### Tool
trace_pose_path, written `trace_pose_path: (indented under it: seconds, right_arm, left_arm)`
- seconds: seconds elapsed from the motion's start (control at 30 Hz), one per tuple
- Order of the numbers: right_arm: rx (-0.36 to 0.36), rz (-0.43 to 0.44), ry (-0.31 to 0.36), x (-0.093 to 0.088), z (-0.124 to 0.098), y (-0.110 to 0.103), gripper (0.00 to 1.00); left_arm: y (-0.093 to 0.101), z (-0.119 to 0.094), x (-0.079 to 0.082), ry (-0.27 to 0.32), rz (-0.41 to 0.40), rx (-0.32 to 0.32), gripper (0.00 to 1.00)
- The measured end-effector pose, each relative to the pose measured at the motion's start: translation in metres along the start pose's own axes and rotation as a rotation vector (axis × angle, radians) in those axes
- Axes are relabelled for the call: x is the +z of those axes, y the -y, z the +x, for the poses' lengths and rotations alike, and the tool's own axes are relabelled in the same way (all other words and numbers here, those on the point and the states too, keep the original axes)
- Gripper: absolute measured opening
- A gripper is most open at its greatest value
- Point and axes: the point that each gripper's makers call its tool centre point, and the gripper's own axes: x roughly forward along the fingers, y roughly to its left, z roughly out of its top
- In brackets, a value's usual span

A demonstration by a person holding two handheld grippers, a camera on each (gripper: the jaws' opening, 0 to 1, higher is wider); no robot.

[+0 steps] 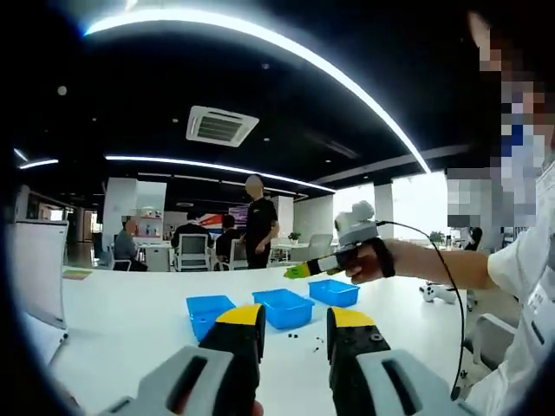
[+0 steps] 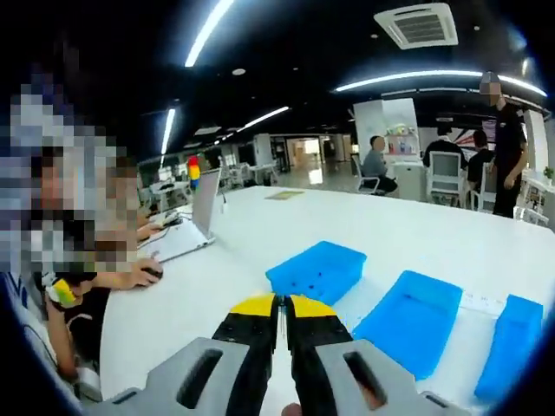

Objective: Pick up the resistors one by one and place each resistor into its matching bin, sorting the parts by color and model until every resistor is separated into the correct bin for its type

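Currently I read the sort as barely under way, if begun at all. Three blue bins sit in a row on the white tabletop [image 1: 113, 321]: in the left gripper view, a left bin [image 1: 208, 312], a middle bin [image 1: 286, 308] and a right bin [image 1: 334, 292]. A few small dark specks, which I take to be the resistors [image 1: 295, 334], lie loose on the tabletop just in front of the middle bin; they are too small for me to tell colour or model. In the right gripper view the nearest bin shows dark dots on its floor, but I cannot tell whether those are parts or holes. So nearly everything is judged left to do.

Pose: my left tongs [image 1: 295, 322] are held low and level, aimed at the bins, jaws set apart with a clear gap and nothing between them. My right tongs [image 2: 284, 303] have their yellow tips pressed together; I see nothing gripped, though a thin lead there would be hard to make out. In the left gripper view the right tongs hang above the right bin, well off the tabletop, carried by a hand [image 1: 368, 260] with a cable trailing.

A laptop [image 2: 195, 225] sits on the tabletop's far side, with people seated and standing behind.
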Motion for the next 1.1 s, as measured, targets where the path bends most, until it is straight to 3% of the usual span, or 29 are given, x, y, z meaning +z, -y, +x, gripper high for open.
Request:
trace_pose_path:
  seconds: [0.2,0.33,0.47,0.57,0.6,0.63,0.67,0.7,0.73,0.83,1.0,1.1]
  right_arm:
    - [-0.005,0.017,-0.040,0.005,0.060,0.010,0.07]
    - [-0.027,0.025,-0.052,0.006,0.087,0.018,0.07]
    - [-0.071,-0.024,-0.052,0.005,0.106,0.026,0.07]
    - [-0.116,-0.026,-0.036,0.009,0.112,0.036,0.09]
    - [-0.131,-0.030,-0.023,0.011,0.111,0.039,0.17]
    - [-0.135,-0.045,0.002,0.015,0.114,0.040,0.32]
    - [-0.129,-0.040,0.006,0.018,0.115,0.040,0.54]
    - [-0.128,-0.032,0.025,0.021,0.114,0.041,0.64]
    - [-0.130,-0.032,0.027,0.022,0.112,0.041,0.65]
    - [-0.152,-0.059,0.038,0.022,0.115,0.038,0.53]
    - [-0.144,-0.068,0.042,0.020,0.111,0.032,0.53]
    - [-0.133,-0.064,0.052,0.017,0.093,0.025,0.53]
  left_arm:
    - [-0.002,-0.002,0.000,0.002,-0.004,0.005,0.30]
    - [-0.002,-0.005,0.003,0.010,-0.001,0.005,0.30]
    - [-0.003,-0.007,0.001,0.009,-0.001,0.011,0.30]
    - [-0.003,-0.008,0.002,0.014,-0.003,0.011,0.30]
    - [-0.004,-0.008,0.003,0.016,-0.003,0.010,0.30]
    - [-0.004,-0.008,0.004,0.018,-0.004,0.011,0.30]
    - [-0.004,-0.008,0.004,0.019,-0.006,0.011,0.30]
    - [-0.004,-0.008,0.003,0.019,-0.006,0.011,0.30]
    - [-0.003,-0.008,0.003,0.017,-0.006,0.009,0.30]
    - [-0.002,-0.008,0.003,0.018,-0.005,0.007,0.30]
    - [-0.003,-0.008,0.005,0.024,-0.002,0.007,0.30]
    - [-0.002,-0.007,0.004,0.021,-0.001,0.004,0.30]
